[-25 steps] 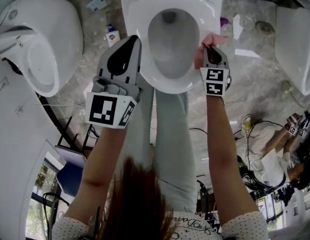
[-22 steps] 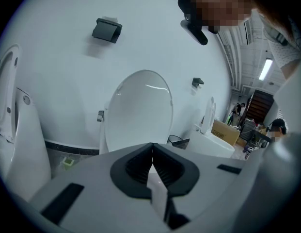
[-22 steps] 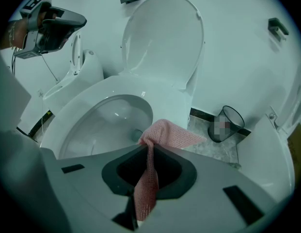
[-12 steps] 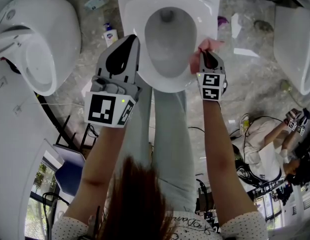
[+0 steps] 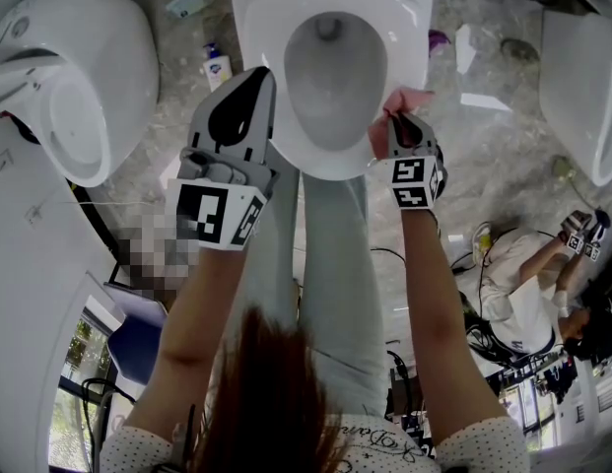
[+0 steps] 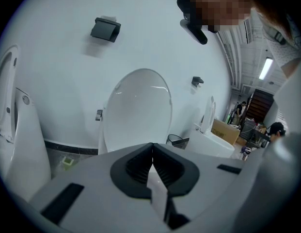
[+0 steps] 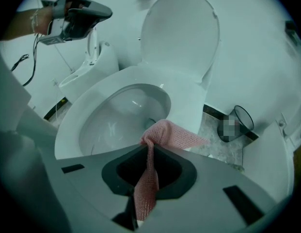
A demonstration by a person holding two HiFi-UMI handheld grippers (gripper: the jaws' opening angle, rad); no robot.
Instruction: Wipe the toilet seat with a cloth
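Right tool (image 7: 149,149) clamps pink cloth (image 7: 173,133) at toilet seat (image 5: 267,47) front-right rim; left tool (image 6: 152,152) closed, empty.

The white oval toilet seat (image 5: 269,37) is flanked by a second white ceramic toilet (image 5: 84,77) on its left and a third white toilet (image 5: 581,77) on its right, with the raised white lid (image 7: 182,33) behind it. The pink mesh cloth (image 7: 169,132) is held at the seat's front right rim, pinched between the jaws of the right gripper (image 5: 402,126), while the left gripper (image 5: 254,92) is held over the seat's left edge. A small white bottle (image 5: 218,67) is set on the grey stone floor (image 5: 493,156) left of the seat, and a black wire bin (image 7: 240,120) right of it.
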